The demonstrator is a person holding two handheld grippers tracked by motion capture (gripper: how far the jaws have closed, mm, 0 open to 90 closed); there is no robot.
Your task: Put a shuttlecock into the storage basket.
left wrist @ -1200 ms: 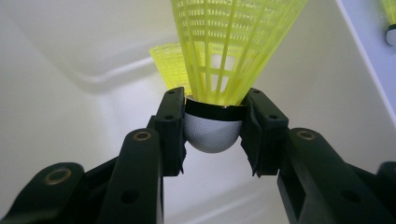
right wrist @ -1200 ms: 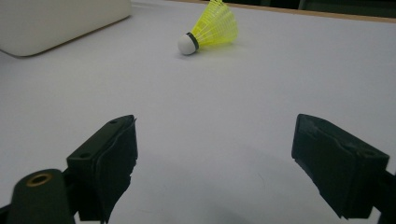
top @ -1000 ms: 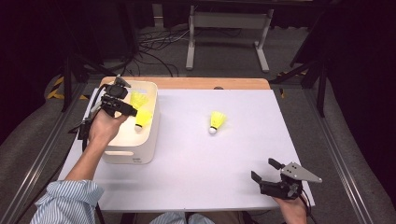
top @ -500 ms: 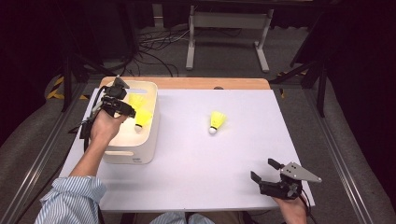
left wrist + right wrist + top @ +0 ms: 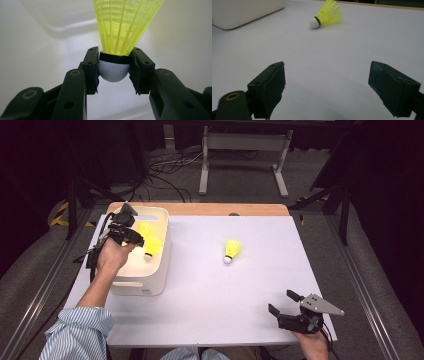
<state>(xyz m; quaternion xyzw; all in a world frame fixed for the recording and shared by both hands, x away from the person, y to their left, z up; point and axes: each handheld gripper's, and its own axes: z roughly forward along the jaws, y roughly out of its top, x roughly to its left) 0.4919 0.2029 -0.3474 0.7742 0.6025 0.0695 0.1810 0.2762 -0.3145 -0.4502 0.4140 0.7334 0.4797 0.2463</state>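
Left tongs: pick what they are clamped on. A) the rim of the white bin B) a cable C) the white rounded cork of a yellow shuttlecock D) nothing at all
C: in the left gripper view the left tongs press from both sides on the white cork of the yellow shuttlecock, over the white bin.

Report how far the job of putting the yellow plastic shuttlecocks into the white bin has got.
Done: at least one yellow plastic shuttlecock lies inside the white plastic bin. In hand: the left gripper clamps another yellow shuttlecock's white cork above the bin's floor, not released. Left: one yellow shuttlecock on the white table, with the right gripper open near the table's front edge.
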